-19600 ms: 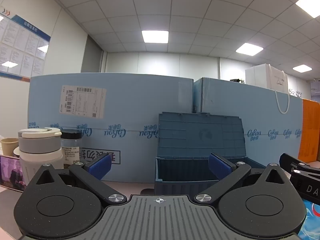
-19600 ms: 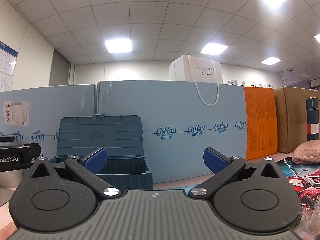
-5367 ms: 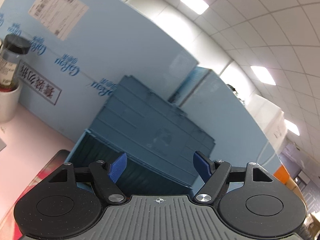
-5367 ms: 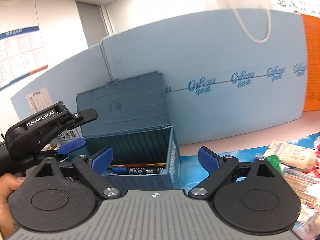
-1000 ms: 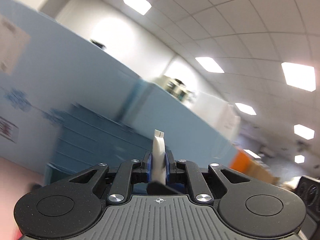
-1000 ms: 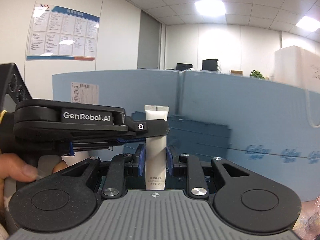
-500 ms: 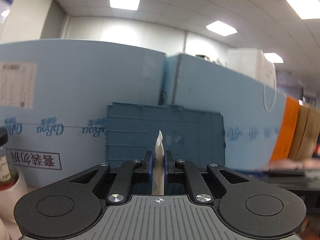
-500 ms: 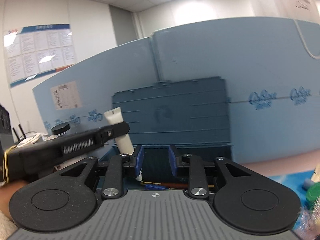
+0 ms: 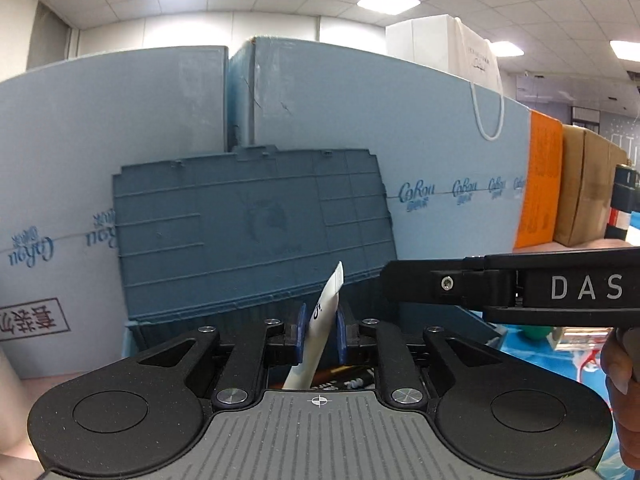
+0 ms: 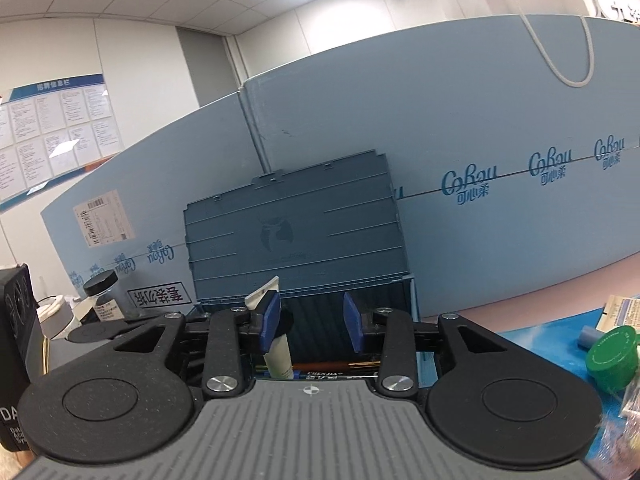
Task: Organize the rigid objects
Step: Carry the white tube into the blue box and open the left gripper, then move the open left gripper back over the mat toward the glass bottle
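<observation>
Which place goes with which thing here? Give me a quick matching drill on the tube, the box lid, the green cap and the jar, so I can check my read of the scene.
Things:
1. white tube
2. box lid
3. green cap
4. jar with black lid

Places or states:
A. on the blue mat, right of the box
B. left of the box, in front of the blue board
C. tilted, above the box's opening
D. raised, leaning back against the blue board

Pairs: 1-C, 2-D, 3-A, 4-B

Tube's (image 9: 320,332) lower end behind tool body
</observation>
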### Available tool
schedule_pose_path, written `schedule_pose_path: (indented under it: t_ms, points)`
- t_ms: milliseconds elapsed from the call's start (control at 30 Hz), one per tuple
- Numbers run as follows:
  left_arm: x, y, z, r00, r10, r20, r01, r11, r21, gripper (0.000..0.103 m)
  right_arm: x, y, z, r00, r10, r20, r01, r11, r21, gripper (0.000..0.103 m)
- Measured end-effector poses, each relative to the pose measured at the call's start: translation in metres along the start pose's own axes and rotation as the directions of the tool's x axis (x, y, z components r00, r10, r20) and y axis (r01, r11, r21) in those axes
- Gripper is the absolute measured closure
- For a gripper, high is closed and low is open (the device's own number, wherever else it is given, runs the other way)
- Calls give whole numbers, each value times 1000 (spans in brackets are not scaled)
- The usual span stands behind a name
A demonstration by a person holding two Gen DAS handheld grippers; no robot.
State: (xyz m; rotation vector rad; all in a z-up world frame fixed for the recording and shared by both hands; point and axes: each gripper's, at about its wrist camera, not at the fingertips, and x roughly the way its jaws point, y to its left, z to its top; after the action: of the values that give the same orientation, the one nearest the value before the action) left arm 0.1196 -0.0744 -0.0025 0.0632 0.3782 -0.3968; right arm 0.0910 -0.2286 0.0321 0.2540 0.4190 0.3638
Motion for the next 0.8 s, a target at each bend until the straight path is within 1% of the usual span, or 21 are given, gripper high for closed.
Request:
schedule_pose_path:
  t_ms: [100,167,200,233,267,300,367,433,467,600,700,767,800]
  points:
    - [3,3,0,1000,-21,-22,20,999,-39,86,-2,-2,1,1000,-4,0,4,1000,6,66]
    - [7,6,0,998,-55,-34,52,996,-74,80,-2,-3,1,1000,-9,0,9,1000,12,65]
    - [8,8,-1,997,-71,-38,67,993,-100,70,-3,-4,0,1000,-10,0,10,1000,17,64]
    - [9,10,-1,995,-87,-43,80,988,-128,54,-3,-4,0,1000,-10,-1,10,1000,23,63]
    - [9,11,-2,994,-100,-45,93,984,-150,47,-4,-5,0,1000,-10,-1,10,1000,27,61]
    - [9,12,-3,993,-113,-41,105,981,-162,41,-5,-6,0,1000,-11,0,11,999,31,60]
    - [8,13,-3,992,-122,-35,113,976,-184,36,-6,-7,0,1000,-15,2,15,999,39,59]
    - [8,17,-3,991,-129,-27,120,968,-219,25,-7,-9,0,1000,-18,7,17,999,51,56]
    - [9,18,-3,990,-136,-32,125,965,-232,23,-9,-11,0,1000,-16,13,15,998,61,53]
    - [8,23,-2,988,-153,-28,140,953,-270,19,-15,-13,2,999,-22,31,20,997,72,52]
    - [5,26,-1,989,-147,-16,136,946,-295,16,-22,-15,4,998,-19,52,14,996,92,48]
    - [3,29,0,989,-146,-5,137,940,-313,14,-27,-16,5,997,-19,68,12,994,104,38]
    - [2,30,1,990,-144,2,137,936,-325,13,-29,-17,6,997,-19,73,11,994,109,35]
